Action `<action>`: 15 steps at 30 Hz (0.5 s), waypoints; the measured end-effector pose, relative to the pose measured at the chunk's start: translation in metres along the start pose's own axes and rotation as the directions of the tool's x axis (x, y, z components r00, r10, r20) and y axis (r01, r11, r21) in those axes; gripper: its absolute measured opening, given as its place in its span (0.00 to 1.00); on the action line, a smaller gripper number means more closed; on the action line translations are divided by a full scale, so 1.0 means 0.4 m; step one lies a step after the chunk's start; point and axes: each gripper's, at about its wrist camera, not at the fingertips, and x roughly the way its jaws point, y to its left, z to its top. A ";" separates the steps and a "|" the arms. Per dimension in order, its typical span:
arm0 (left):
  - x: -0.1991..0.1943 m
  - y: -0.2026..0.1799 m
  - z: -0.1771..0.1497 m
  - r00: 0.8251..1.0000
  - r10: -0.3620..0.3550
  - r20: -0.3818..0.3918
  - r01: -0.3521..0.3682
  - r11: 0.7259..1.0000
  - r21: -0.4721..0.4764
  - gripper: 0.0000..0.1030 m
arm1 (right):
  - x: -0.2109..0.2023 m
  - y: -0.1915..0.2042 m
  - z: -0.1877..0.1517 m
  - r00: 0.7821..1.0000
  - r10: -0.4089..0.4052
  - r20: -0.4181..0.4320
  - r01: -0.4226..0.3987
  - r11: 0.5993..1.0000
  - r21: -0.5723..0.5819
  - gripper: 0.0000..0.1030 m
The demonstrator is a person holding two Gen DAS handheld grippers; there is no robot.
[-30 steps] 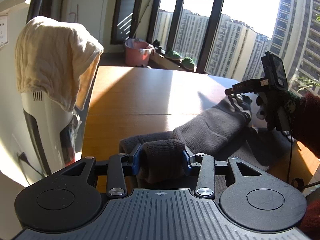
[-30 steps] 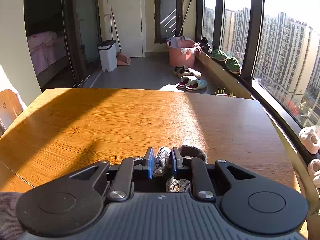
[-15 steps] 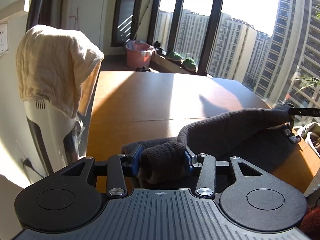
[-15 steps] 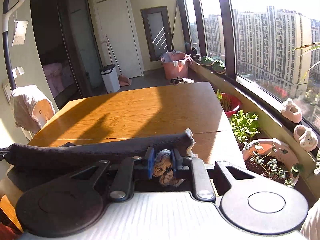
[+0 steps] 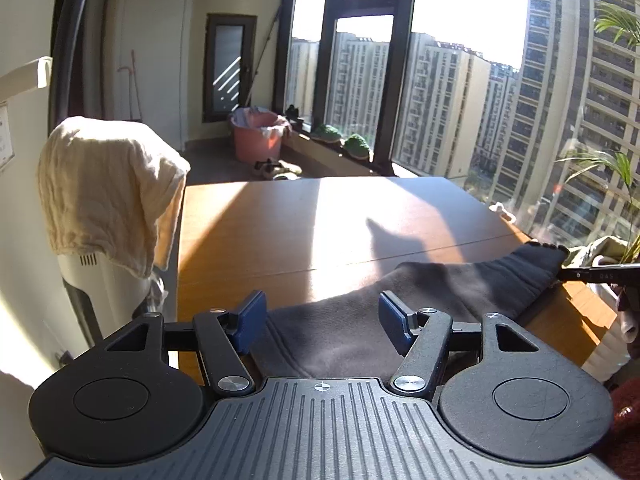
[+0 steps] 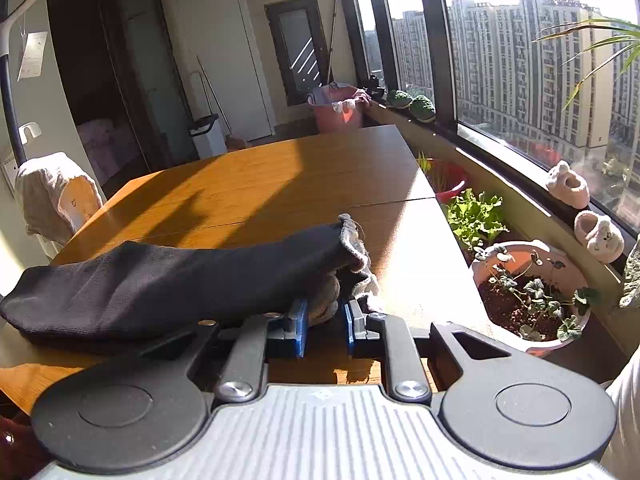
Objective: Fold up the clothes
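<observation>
A dark knitted garment (image 5: 432,304) lies along the near edge of the wooden table (image 5: 320,224). My left gripper (image 5: 322,322) is open, its blue pads wide apart on either side of the garment's left end without holding it. In the right wrist view the garment (image 6: 168,280) stretches to the left. My right gripper (image 6: 325,322) is shut on its pale-lined right end (image 6: 352,248). The right gripper's tip shows at the far right of the left wrist view (image 5: 600,274).
A cream towel (image 5: 108,188) hangs over a white appliance left of the table. Potted plants (image 6: 532,296) stand right of the table by the window ledge. A pink tub (image 5: 258,140) stands on the floor beyond the table.
My left gripper has opened and let go of the garment's left end. The garment has been pulled out straight and now rests along the table's near edge, and my right gripper still holds it.
</observation>
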 end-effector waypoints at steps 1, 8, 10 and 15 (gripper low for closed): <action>0.003 -0.006 0.007 1.000 -0.020 0.012 0.020 1.000 -0.003 0.75 | -0.001 0.004 0.001 1.000 -0.001 -0.001 0.001 1.000 -0.007 0.18; 0.137 -0.059 -0.044 0.986 -0.091 -0.140 0.093 0.996 0.012 0.78 | -0.010 0.037 0.010 1.000 0.002 0.005 -0.002 0.999 -0.043 0.33; 0.174 -0.061 -0.073 0.976 -0.086 -0.198 0.085 0.996 -0.011 0.78 | 0.004 0.046 0.010 1.000 0.014 -0.009 -0.015 0.999 -0.046 0.34; 0.221 -0.041 -0.105 0.972 -0.056 -0.228 0.051 0.998 -0.027 0.76 | 0.047 0.069 0.009 0.998 0.039 -0.042 -0.041 0.998 -0.055 0.39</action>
